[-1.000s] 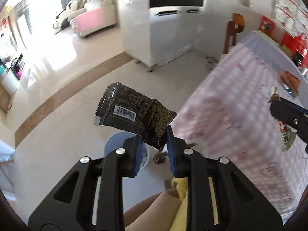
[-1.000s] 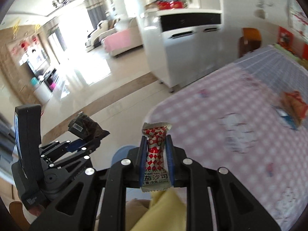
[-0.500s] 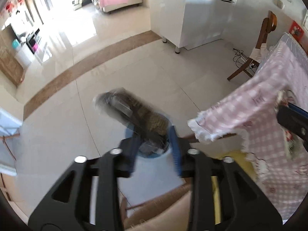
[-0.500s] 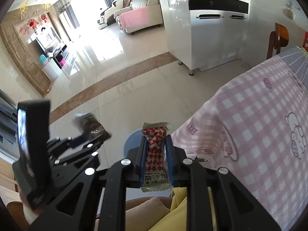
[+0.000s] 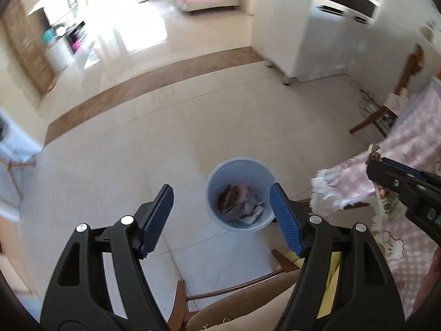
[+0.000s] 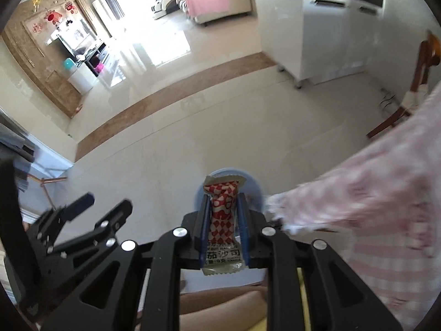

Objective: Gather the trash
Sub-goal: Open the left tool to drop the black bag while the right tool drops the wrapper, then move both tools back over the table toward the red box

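Item one: our left gripper (image 5: 222, 207), jaws just opened wide and now empty; the dark wrapper it pinched a second ago is gone from between them. Below it, the round pale-blue plastic bin (image 5: 240, 171) with wrappers inside. Item two: our right gripper (image 6: 223, 212), clamped on the red-and-white diamond-patterned sachet (image 6: 222, 207), as before.
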`<state>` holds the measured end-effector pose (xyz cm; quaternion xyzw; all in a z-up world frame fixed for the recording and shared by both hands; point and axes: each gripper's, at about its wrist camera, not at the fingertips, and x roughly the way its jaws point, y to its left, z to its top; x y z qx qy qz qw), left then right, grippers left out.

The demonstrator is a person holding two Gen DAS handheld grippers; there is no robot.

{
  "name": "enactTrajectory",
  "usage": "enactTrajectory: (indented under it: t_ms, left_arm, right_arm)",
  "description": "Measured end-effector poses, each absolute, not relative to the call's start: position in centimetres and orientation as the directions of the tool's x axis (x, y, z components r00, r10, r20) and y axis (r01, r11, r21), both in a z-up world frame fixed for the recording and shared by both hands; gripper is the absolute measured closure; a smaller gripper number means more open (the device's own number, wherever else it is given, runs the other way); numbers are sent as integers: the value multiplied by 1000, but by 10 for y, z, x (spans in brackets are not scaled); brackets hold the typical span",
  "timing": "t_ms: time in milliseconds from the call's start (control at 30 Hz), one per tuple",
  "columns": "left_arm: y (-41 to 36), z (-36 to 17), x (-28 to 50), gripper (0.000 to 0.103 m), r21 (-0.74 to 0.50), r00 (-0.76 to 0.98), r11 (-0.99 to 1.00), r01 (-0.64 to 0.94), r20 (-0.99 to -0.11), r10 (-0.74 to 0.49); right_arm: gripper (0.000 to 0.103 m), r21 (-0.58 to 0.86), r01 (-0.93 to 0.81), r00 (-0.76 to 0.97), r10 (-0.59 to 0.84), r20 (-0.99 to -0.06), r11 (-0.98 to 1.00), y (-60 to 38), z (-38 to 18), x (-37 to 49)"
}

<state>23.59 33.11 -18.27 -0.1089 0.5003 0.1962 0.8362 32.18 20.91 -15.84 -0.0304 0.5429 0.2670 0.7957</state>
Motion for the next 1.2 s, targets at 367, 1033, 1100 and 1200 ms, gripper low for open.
enactTrajectory:
  t_ms: [367,1033,1100,1200]
  left_arm:
    - [368,-195,198,32,50,353,842,-537,-894,277]
    - [306,-134,188,32,8,501,886,-463,-823,269]
    - [294,-123,189,32,27,522,895,-446,-804,284]
    - [272,-105,192,32,22,569,914,-406,-776,272]
  right_arm:
    - [35,222,-496,218,367,-904,840,267,-186,322]
    - [34,272,-496,323,466,-824,825,169,-107,274]
    - [31,290,-480,350,484,-802,828,152,-93,272]
    - [30,283,-441,395,468,-791,852,124,-82,271]
